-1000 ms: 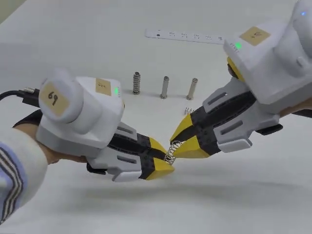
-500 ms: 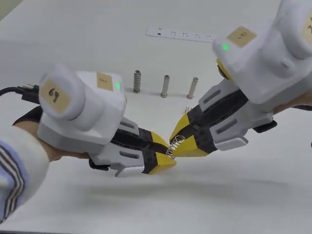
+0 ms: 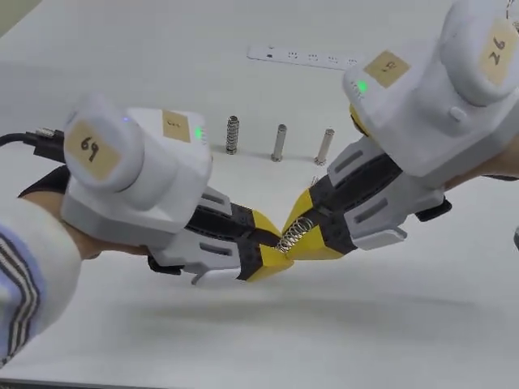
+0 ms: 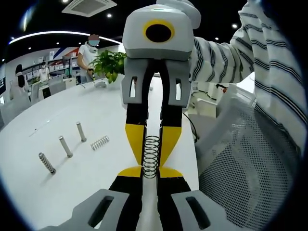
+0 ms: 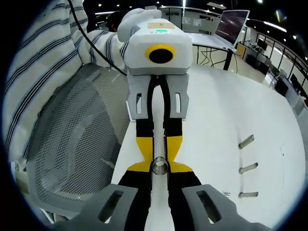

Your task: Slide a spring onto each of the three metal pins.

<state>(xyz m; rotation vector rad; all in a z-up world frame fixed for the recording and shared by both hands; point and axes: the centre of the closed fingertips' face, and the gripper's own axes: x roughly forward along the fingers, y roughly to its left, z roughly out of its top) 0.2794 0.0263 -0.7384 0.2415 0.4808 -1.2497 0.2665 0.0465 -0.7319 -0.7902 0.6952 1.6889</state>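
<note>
The two grippers point at each other, tip to tip, over the white table [image 3: 381, 324]. The left gripper [image 3: 276, 251] has its yellow fingers [image 4: 129, 172] pinched tight on one end of the small spring [image 3: 296, 232]. The rest of that spring sticks straight out from those fingertips. It runs in between the yellow fingers [image 4: 135, 140] of the right gripper [image 3: 293, 241]. In the left gripper view the right fingers sit on both sides of the small spring and seem to touch it (whether they really squeeze it, I cannot tell). In the right gripper view the small spring looks like a little ring at the tips of the right fingers, with the left fingers just behind it. Past both sets of fingers, farther from the person, three metal pins stand up in a row on the table. The first pin [image 3: 233, 134], out beyond the left fingers, has a second spring [image 4: 46, 162] around it. The middle pin [image 3: 280, 143] and the last pin [image 3: 324, 147] are bare. A loose spring [image 4: 100, 142] lies flat on the table between the last pin and the right fingers. Way past the pins lies a long white power strip [image 3: 300, 57]. A striped sleeve [image 3: 20, 284] covers the arm behind the left gripper.
</note>
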